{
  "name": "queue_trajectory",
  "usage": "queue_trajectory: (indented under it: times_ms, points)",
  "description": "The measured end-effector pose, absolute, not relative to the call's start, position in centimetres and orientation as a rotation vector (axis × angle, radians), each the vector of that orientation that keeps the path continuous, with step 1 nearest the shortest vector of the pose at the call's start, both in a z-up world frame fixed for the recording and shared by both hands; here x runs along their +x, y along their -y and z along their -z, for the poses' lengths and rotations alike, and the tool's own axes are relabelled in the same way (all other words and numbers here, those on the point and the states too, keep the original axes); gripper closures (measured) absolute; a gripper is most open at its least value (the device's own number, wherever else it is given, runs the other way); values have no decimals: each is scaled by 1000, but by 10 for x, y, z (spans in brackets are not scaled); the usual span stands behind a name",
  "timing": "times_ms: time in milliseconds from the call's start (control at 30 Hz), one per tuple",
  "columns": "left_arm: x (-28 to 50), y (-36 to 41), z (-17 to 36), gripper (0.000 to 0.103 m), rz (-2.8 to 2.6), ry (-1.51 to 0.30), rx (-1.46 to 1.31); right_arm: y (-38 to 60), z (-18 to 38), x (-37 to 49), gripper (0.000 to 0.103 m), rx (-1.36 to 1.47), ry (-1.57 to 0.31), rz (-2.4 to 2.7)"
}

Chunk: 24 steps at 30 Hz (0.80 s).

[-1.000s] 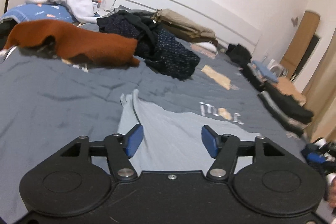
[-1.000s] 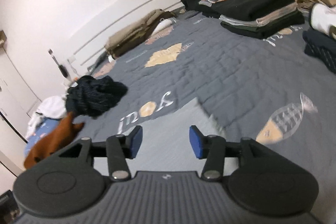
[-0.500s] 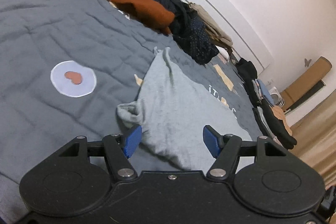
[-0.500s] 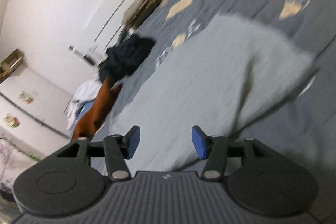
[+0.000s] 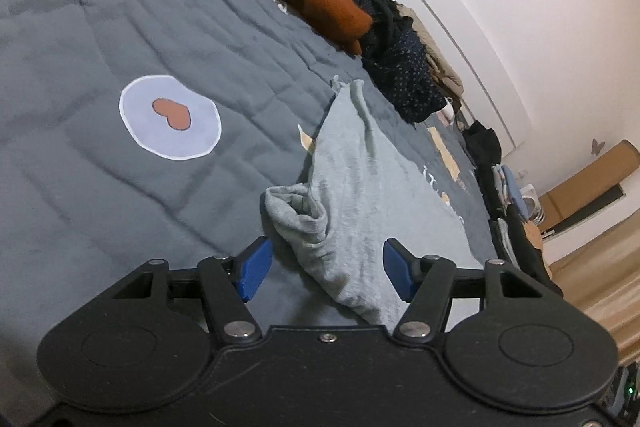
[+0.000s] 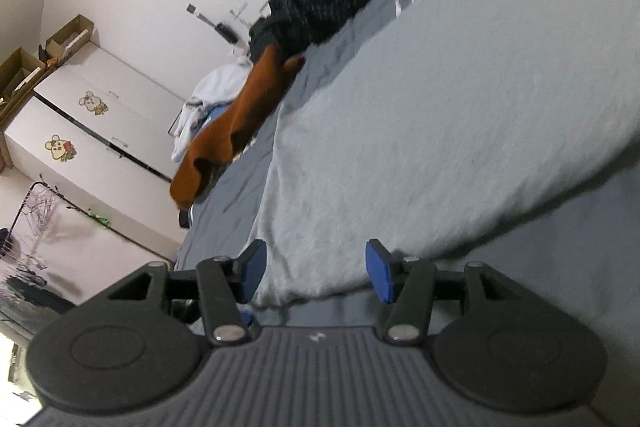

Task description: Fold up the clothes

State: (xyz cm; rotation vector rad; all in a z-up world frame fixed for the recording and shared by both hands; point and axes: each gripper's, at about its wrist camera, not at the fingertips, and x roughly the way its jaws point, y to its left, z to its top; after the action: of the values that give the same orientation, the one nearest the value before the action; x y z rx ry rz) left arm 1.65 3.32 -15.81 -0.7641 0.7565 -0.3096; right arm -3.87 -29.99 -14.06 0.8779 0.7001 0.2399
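Two grippers are held low over a grey garment [image 5: 360, 187] spread on the bed [image 5: 100, 27]. The left gripper [image 5: 326, 269] is closing, its pads apart around a bunched corner without pressing it. The right gripper [image 6: 316, 269] is seen parted at the garment's near edge, with nothing clamped.
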Motion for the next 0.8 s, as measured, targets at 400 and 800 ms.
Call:
queue_trajectory:
  times_ms: [400,800]
  points:
    - [28,-30,170,51,281,-750,-824,301,187,-49,48,1192,-722,-235]
    - [27,-38,174,98,238,-724,-842,309,214,-49,100,1321,-672,-128]
